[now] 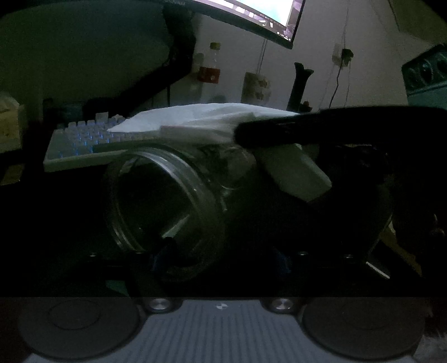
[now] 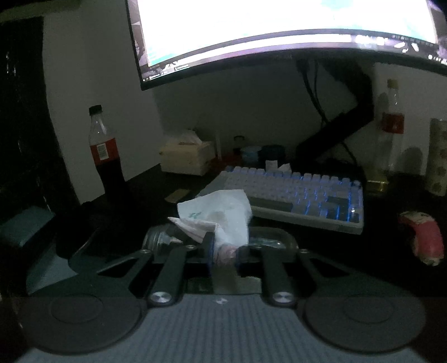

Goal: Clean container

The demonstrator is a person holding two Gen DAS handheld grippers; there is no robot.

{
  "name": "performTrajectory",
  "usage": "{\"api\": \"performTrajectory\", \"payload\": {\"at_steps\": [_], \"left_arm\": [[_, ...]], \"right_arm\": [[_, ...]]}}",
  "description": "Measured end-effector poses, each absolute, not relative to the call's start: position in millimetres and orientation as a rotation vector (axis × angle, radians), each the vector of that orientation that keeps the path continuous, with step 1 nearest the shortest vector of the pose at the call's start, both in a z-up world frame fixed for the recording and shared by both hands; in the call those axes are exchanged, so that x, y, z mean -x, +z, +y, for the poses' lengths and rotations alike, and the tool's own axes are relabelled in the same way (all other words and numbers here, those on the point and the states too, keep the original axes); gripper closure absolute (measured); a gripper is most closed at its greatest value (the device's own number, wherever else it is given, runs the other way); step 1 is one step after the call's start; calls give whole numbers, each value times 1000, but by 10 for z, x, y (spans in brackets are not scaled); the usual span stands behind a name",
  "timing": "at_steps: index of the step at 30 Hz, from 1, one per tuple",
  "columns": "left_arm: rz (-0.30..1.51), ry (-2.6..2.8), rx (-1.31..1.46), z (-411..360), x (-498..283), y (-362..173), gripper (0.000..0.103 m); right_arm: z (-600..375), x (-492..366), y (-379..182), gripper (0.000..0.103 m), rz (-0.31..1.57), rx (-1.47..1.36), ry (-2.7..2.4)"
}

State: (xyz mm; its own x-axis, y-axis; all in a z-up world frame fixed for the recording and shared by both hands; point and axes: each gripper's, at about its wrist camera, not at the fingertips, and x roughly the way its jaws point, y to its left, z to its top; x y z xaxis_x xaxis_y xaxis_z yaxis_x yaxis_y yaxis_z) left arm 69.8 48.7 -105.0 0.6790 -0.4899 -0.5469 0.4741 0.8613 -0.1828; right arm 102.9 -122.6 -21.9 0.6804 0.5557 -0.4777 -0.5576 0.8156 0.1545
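Lying on its side on the dark desk, a clear glass jar (image 1: 164, 201) fills the middle of the left wrist view, its wide threaded mouth turned toward the camera and to the left; its inside looks dark and nothing can be made out in it. The left gripper (image 1: 220, 251) sits low in deep shadow with a finger tip showing on either side of the jar's lower body, so it seems to clasp the jar, though contact is hard to confirm in the gloom. Above the jar, a crumpled white tissue (image 1: 195, 120) rests along its upper side, and the dark arm of the other tool reaches in from the right to meet it. Behind stand a backlit keyboard (image 1: 81, 139), a monitor (image 1: 268, 16) and a red-labelled bottle (image 1: 209, 69). In the right wrist view, from the left: a cola bottle (image 2: 104, 156), about half full of dark liquid, stands upright; a tissue box (image 2: 185, 157) sits farther back; the right gripper (image 2: 223, 251) has its jaws drawn close together, pinching the tissue (image 2: 220, 215), which billows above the fingers; the jar (image 2: 268, 240) lies just beyond them; the keyboard (image 2: 301, 195) follows, then a nearly empty clear bottle (image 2: 388, 134).
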Motion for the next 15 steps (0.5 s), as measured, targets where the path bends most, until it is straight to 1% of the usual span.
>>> {"api": "performTrajectory", "payload": {"at_steps": [2,4,5,6,8,9,10,15], "left_arm": [[620,-545,27,489,-702,-1056,33],[618,-550,28,497,-697,-1061,33],[618,-551,30,502,-697,-1063,33],[617,-551,33,507,-697,-1064,33],[618,-552,35,517,-703,-1061,33],[618,-552,35,521,-704,-1062,33],[618,-552,34,524,-703,-1062,33],[619,-538,41,457,-684,-1041,33]], "right_arm": [[-1214,-1059,-245,81,545,-14,638],[-1199,-1060,-264,71,544,-7,654],[-1198,-1062,-269,69,542,-5,659],[-1213,-1067,-260,64,536,-8,655],[-1245,-1077,-241,52,523,-12,646],[-1261,-1082,-232,40,517,-14,641],[-1277,-1087,-222,31,511,-16,637],[-1408,-1096,-147,25,493,-51,637]]}}
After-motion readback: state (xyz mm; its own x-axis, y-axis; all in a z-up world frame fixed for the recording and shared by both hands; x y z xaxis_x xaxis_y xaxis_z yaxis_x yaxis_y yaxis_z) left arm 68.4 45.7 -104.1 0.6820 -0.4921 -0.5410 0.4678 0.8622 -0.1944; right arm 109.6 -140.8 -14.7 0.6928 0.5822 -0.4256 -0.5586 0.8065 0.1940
